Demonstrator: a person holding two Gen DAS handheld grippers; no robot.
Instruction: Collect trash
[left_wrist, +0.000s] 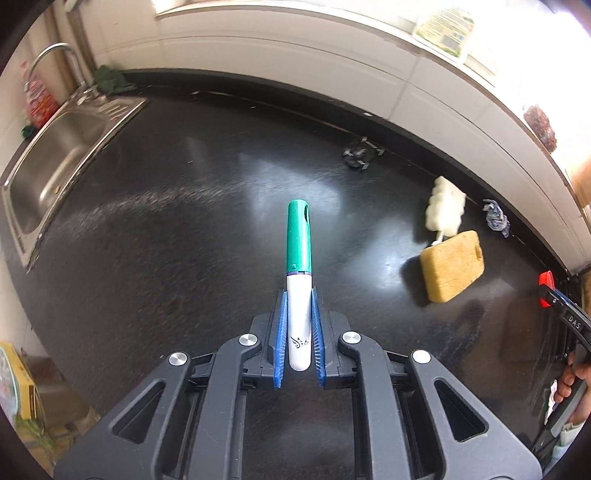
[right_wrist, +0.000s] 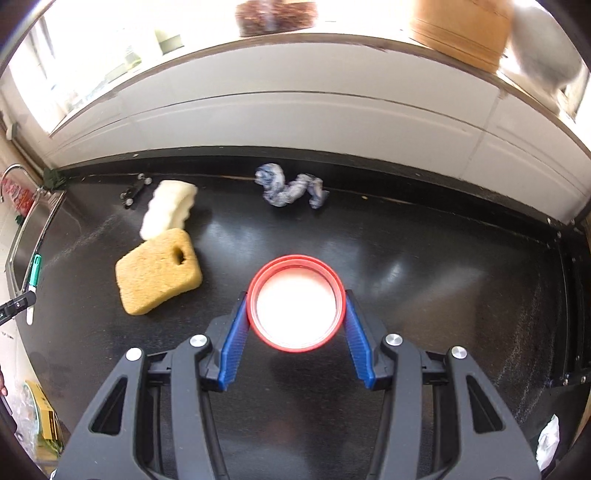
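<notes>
We see our right tool (right_wrist: 296, 302) clamped on a red-rimmed lid (right_wrist: 296, 303) above the dark counter (right_wrist: 443, 280). Left: yellow sponge (right_wrist: 157, 272) touching a white sponge (right_wrist: 168, 208). Crumpled blue-white wrapper (right_wrist: 290, 189) near the back edge.

Glossy black countertop (right_wrist: 424, 266), brushed-metal sink (left_wrist: 55, 155), porous yellow sponge (right_wrist: 157, 271)

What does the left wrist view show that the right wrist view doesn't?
Left wrist only: the sink basin and the left claw clamping the green-capped marker close up.
Right wrist only: the right claw gripping the red-rimmed lid.
Both: yellow sponge, white sponge, crumpled blue-white wrapper, black counter.
</notes>
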